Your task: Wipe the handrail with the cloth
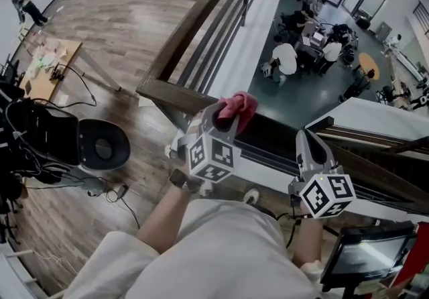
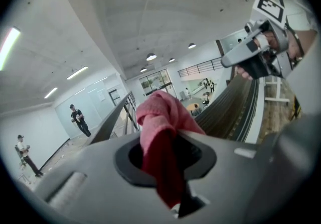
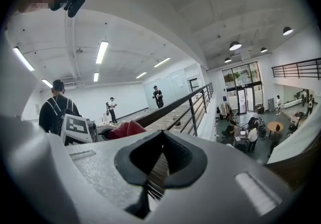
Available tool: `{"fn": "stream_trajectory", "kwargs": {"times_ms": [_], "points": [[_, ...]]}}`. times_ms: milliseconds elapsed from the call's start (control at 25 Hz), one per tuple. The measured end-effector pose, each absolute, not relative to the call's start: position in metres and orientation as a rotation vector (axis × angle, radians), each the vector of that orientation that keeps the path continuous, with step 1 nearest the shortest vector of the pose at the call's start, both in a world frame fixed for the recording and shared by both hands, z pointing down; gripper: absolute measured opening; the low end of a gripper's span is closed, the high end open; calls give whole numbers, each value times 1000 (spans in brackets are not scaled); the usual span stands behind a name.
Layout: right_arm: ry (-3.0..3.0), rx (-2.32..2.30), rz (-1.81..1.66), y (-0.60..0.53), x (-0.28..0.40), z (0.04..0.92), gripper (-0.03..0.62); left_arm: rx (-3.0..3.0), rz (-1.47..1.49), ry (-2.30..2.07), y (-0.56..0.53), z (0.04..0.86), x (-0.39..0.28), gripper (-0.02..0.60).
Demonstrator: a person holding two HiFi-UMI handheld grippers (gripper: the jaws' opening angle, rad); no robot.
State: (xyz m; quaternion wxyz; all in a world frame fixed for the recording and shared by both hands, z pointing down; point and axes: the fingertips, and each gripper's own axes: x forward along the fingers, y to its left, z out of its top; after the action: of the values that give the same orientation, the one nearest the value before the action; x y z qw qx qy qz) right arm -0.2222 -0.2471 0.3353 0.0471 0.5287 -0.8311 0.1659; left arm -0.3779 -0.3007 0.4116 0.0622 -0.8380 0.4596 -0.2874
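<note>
Two grippers, one busy: your left gripper [image 1: 221,120] clamps pink cloth [image 1: 238,106], wad poking past tips over wooden handrail [image 1: 175,96] corner, likely so fabric rubs first; right gripper [image 1: 310,141] closed, empty, parked aside.

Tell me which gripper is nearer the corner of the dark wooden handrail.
Left. The left gripper, shut on the pink cloth, is just beyond the corner of the dark wooden handrail; the right gripper, shut and empty, sits farther along.
</note>
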Motion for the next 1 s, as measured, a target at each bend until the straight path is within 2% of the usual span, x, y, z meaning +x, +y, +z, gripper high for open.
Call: {"fn": "stream_trajectory", "kwargs": {"times_ms": [520, 1000], "points": [[-2492, 1666, 511, -250, -271, 343, 3, -2484, -849, 1607, -340, 417, -516, 86], [-2474, 1634, 522, -246, -304, 352, 3, -2464, -853, 1685, -350, 417, -566, 86]]}}
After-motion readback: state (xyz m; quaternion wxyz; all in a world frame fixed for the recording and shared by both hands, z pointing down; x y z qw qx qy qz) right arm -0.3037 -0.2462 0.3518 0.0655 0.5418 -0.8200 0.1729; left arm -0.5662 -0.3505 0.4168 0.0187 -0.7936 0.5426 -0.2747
